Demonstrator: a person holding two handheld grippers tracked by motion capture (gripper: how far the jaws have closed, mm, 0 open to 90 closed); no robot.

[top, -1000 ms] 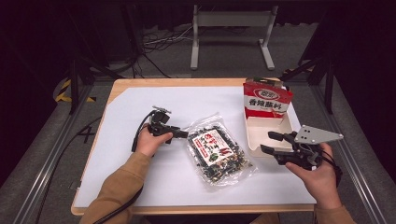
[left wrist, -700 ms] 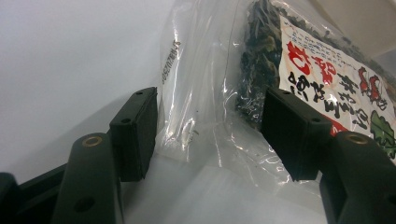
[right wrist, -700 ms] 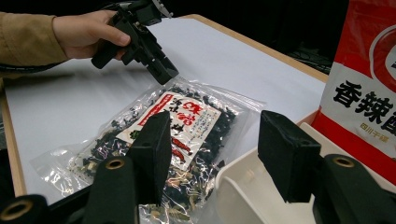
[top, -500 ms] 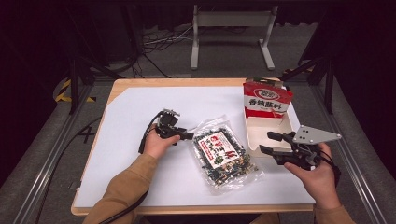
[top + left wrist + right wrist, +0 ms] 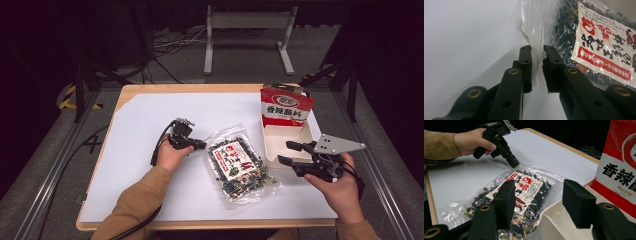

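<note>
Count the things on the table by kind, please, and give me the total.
Clear bag: 1
Red bag: 1
White tray: 1
White sheet: 1
Total: 4

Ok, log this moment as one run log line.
left claw: just closing on clear snack bag edge | right claw: open, empty, by white tray

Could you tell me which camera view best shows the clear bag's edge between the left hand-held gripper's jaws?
The left gripper view: the clear bag edge sits between closing jaws. The high view shows the left hand-held gripper small; the right gripper view shows it side-on.
</note>
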